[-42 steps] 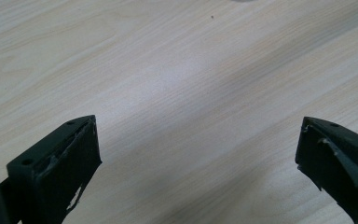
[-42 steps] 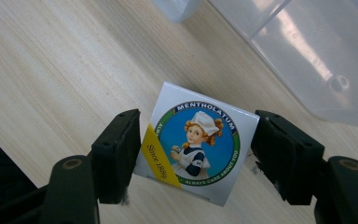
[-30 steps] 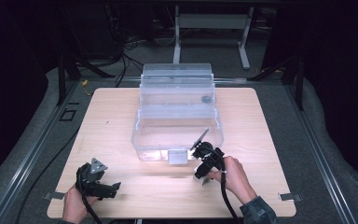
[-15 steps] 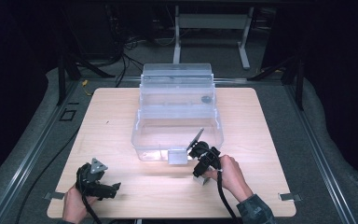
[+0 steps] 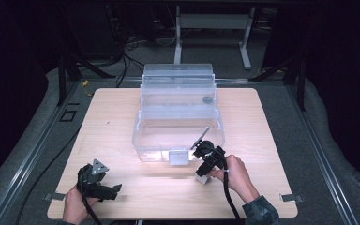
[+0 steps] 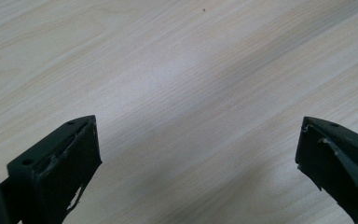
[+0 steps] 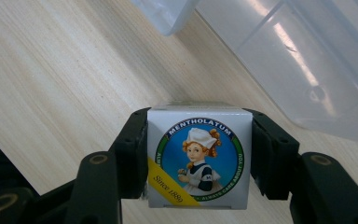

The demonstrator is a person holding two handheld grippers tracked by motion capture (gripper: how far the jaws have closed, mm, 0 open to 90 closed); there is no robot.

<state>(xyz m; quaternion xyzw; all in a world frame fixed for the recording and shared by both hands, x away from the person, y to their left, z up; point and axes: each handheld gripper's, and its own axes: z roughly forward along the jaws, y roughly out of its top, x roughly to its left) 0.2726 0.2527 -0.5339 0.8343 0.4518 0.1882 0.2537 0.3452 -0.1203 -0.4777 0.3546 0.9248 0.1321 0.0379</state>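
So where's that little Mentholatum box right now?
The Mentholatum box sits clamped between the right gripper's fingers, low over the wooden table, just in front of the clear plastic bin.

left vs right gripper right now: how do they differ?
The left gripper is open over bare table; the right gripper is clamped on a small Mentholatum box. The left sits near the table's front edge; the right is beside the clear bin. Both have black jaws.

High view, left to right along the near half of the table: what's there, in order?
Left gripper with jaws open over bare wood → small white box by the clear bin's front wall → right gripper clamped on the Mentholatum box → metal clip at the table's right edge.
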